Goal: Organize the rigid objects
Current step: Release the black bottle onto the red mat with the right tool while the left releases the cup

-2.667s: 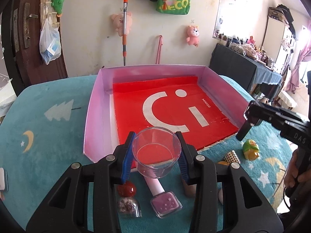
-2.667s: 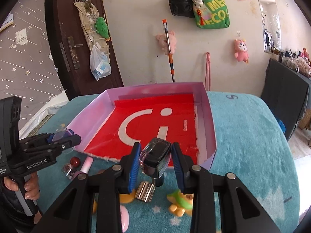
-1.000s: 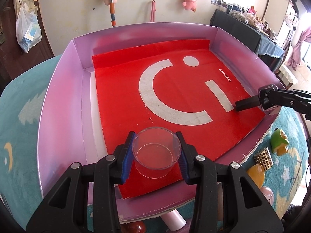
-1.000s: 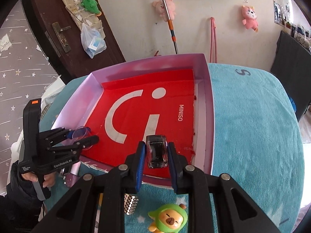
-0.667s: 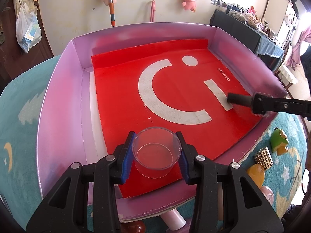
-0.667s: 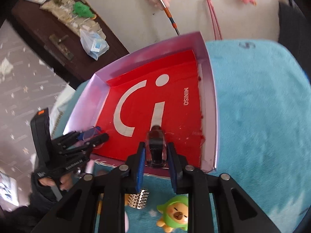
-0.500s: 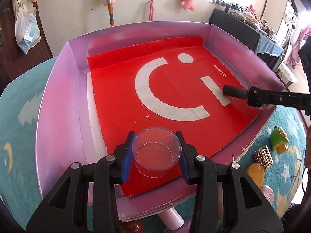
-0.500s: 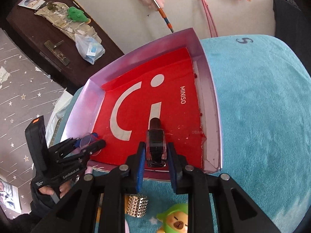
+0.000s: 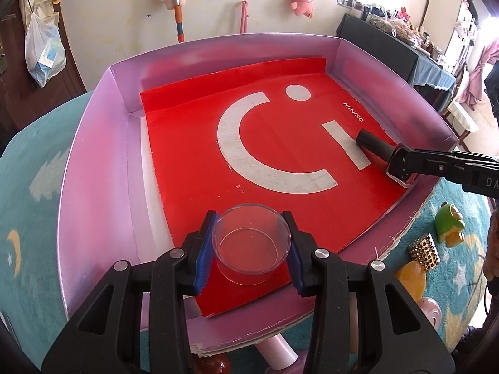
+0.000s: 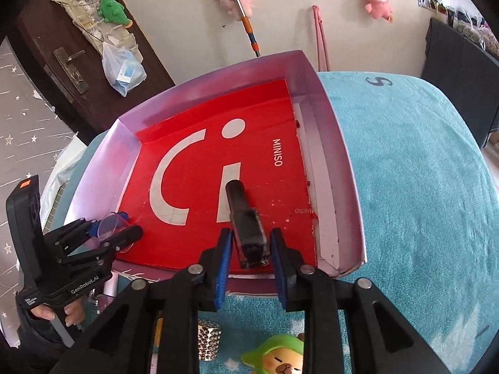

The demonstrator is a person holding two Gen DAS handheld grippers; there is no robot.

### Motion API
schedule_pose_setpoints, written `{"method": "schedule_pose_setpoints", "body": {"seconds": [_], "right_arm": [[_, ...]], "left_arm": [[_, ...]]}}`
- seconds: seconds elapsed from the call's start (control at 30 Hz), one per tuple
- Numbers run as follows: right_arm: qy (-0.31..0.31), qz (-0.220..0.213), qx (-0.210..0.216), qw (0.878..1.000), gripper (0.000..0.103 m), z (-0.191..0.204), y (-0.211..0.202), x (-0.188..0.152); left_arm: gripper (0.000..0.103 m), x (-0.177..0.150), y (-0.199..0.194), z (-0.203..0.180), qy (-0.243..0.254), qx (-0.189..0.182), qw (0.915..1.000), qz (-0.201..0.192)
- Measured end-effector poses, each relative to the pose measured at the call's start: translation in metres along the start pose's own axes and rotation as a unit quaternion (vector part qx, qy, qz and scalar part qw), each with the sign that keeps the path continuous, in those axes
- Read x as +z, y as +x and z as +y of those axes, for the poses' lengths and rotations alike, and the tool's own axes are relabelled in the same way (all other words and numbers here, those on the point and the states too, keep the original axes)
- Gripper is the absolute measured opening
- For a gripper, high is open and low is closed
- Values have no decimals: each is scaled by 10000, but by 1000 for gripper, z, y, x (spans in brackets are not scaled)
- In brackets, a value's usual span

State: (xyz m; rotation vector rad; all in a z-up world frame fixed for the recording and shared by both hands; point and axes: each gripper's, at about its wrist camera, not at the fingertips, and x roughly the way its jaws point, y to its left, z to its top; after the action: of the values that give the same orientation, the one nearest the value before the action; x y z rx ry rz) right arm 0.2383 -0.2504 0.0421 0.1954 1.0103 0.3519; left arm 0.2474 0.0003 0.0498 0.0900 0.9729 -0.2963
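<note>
A shallow pink box [image 9: 93,162] with a red printed floor sits on the teal cloth. My left gripper [image 9: 252,249] is shut on a clear plastic cup [image 9: 252,240], upright just above the box's near edge; the right wrist view shows the same cup [image 10: 107,224] and gripper [image 10: 115,230] at the box's left corner. A dark glass bottle [image 10: 246,221] with a black cap lies on the red floor at the box's near right. My right gripper [image 10: 251,249] straddles it, its jaws opening, with small gaps between the pads and the bottle [image 9: 374,145].
Outside the box's near side lie a green toy [image 10: 280,355], a gold studded piece [image 10: 209,338], a yellow object [image 9: 410,280] and a pink tube [image 9: 280,346]. A hand [image 10: 46,311] grips the left tool's handle. Teal cloth [image 10: 421,187] stretches to the right.
The right gripper carried the dark bottle over the box's edge, laid it on the red floor, and its pads have parted from it. The left gripper and cup stayed still.
</note>
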Motion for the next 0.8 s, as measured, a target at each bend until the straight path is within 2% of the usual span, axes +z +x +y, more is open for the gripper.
{"method": "schedule_pose_setpoints", "body": {"seconds": [0.17,0.5,0.63,0.8], "right_arm": [[-100,22,-266,9996,34,4,0,-3],[-222,22,-443,9988,39,10,1,-5],[-243,23,-459,9986,44,11,0,-5],[-312,7,-518,9982,46,13,0,-3]], "left_arm": [[38,1,1,3,-51,13,10000,-7],[39,0,3,6,-18,37,10000,-8],[52,0,2,2,4,2,10000,3],[52,0,2,-1,30,53,10000,-1]]}}
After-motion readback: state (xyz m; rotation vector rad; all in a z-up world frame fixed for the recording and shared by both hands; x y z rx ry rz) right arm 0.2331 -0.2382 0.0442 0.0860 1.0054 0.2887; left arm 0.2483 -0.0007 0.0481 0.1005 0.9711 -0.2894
